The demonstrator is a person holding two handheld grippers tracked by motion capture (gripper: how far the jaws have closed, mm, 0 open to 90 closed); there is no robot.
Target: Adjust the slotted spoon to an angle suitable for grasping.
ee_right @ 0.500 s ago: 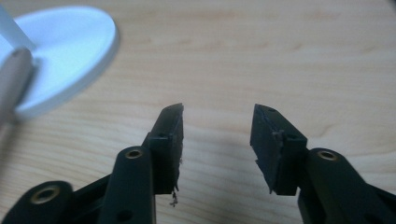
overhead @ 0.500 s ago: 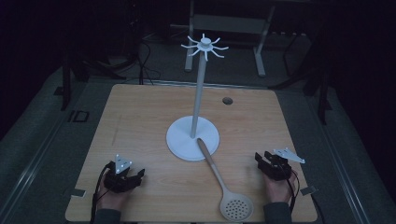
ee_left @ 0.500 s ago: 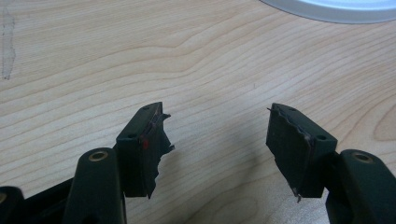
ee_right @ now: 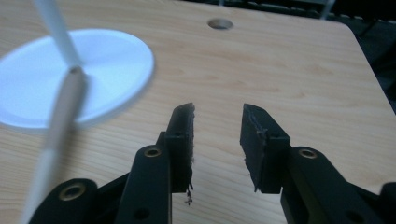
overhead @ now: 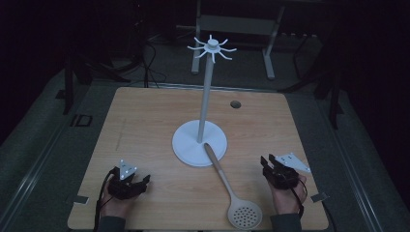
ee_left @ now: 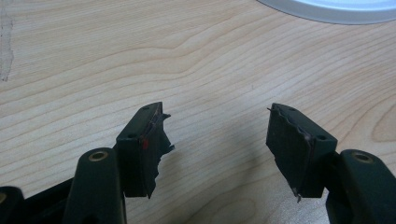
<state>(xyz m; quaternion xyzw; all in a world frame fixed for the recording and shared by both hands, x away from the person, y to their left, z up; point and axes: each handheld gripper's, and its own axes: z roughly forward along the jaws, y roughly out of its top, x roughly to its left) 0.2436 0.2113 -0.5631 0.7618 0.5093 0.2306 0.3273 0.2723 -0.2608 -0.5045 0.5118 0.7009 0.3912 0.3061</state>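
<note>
A white hook stand (overhead: 199,142) rises from a round base at the table's middle, its ring of hooks (overhead: 212,47) at the top. A pale slotted spoon (overhead: 245,215) lies near the front edge, and its handle (overhead: 217,166) runs up onto the base. My left gripper (overhead: 140,180) rests at the front left, held by a hand. In the left gripper view it (ee_left: 217,112) is open over bare wood. My right gripper (overhead: 268,162) sits at the front right, right of the spoon. In the right gripper view it (ee_right: 218,109) is open with nothing between its jaws, and the spoon handle (ee_right: 60,116) shows at the left.
The wooden table (overhead: 145,121) has a small round hole (overhead: 235,104) at its back right. The stand's base rim (ee_left: 327,9) shows at the top of the left gripper view. Dark floor, cables and a metal frame (overhead: 237,24) lie beyond the table.
</note>
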